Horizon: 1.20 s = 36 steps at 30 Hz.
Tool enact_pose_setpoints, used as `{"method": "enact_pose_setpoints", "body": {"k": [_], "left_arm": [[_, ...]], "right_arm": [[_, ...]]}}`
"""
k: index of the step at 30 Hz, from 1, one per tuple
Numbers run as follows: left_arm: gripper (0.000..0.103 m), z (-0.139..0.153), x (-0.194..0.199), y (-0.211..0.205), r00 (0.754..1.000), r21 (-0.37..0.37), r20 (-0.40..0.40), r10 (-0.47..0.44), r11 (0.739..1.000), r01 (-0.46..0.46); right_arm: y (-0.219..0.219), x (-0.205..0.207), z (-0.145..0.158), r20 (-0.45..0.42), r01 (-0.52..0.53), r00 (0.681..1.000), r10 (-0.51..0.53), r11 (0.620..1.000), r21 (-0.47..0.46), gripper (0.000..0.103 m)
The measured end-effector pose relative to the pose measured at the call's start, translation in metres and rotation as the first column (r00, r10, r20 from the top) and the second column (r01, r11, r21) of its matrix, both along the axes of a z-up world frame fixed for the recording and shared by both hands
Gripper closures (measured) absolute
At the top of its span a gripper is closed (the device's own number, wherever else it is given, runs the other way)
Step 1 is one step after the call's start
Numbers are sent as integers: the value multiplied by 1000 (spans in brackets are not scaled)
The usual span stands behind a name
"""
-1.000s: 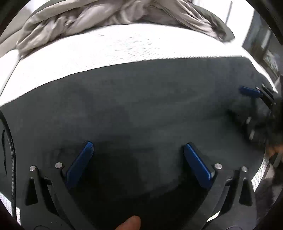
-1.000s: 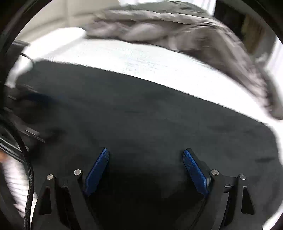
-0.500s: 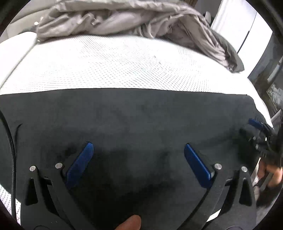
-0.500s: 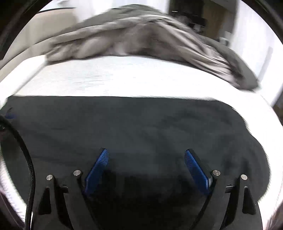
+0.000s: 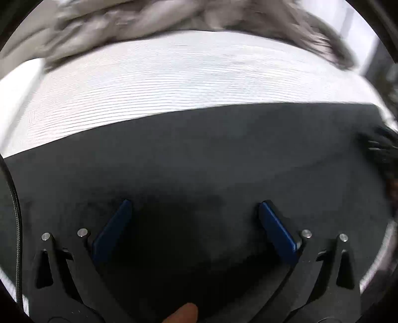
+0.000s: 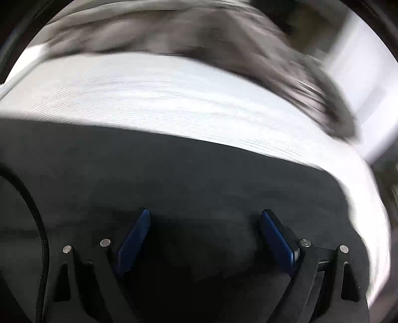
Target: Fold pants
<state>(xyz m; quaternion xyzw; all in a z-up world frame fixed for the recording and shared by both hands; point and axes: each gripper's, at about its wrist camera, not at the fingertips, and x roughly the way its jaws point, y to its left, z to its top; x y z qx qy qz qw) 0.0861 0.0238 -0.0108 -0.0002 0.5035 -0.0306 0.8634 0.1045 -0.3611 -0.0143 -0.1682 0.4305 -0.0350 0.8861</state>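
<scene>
The black pants (image 5: 199,154) lie flat across the white bed, filling the lower half of the left wrist view. They also show in the right wrist view (image 6: 174,179), with their right end near the bed's right edge. My left gripper (image 5: 194,208) is open and empty just above the cloth. My right gripper (image 6: 204,218) is open and empty over the cloth too. In the left wrist view the right gripper (image 5: 380,149) shows only as a dark blur at the far right. Both views are motion-blurred.
The white mattress (image 5: 174,82) stretches behind the pants; it also shows in the right wrist view (image 6: 161,99). A crumpled grey duvet (image 5: 174,17) lies along the far side, also in the right wrist view (image 6: 199,32). The bed's right edge (image 6: 373,223) drops off close by.
Both grippers have swung across the pants and stay open. The right gripper now looks toward the pants' right end. Both views have become blurred.
</scene>
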Motion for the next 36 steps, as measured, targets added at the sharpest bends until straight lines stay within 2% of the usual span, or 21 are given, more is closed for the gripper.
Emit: {"method": "enact_pose_setpoints", "body": {"k": [2,4,7,11,14,16,18,20,22,23,25,28,29,32,34,36], "left_arm": [[1,6,-3,11,1000,-62,2,13,998,-13],[1,19,-2,11,999,-84,33,20,996,-17],[1,33,3,-7,994,-38,104,9,999,-5],[1,24,16,-41,997,-93,55,-54,994,59],[1,5,26,-50,999,-31,-1,-51,998,51],[1,0,26,-46,999,-14,-4,-45,999,45],[1,4,21,-35,999,-46,6,-40,998,40],[1,3,23,-19,1000,17,12,28,999,-28],[1,2,19,0,998,-30,5,55,998,-55],[1,3,19,5,998,-43,4,60,997,-60],[1,8,15,10,997,-23,16,76,997,-76],[1,19,8,13,997,-36,37,74,997,-72],[1,25,2,8,998,-60,44,49,997,-46],[1,40,-24,-25,996,-118,68,-63,990,71],[1,45,-45,-50,982,-182,80,-173,966,185],[1,40,-57,-71,963,-186,50,-263,945,268]], "right_arm": [[-25,-1,5,5,60,998,-60,994,89,11],[-22,-6,13,3,32,999,-32,988,151,12],[19,-11,24,22,-90,996,88,973,211,12],[84,-7,12,-27,-211,974,226,938,274,12],[117,-5,-8,-73,-261,957,282,943,208,12],[116,2,-15,-91,-271,953,291,946,179,13],[95,7,-17,-72,-220,971,228,970,106,12],[55,12,-15,-33,-97,995,98,995,31,12],[7,20,-15,-5,44,999,-44,999,-29,12],[-13,21,-14,2,85,996,-85,996,-24,12],[-42,17,-9,14,140,990,-140,990,9,12],[-46,1,5,41,151,987,-153,987,47,13],[-40,-2,9,42,133,990,-136,989,57,13],[4,-22,19,17,-56,998,54,982,179,13],[39,-39,18,-12,-191,979,201,946,263,13],[67,-53,9,-55,-286,947,316,910,300,13]]}}
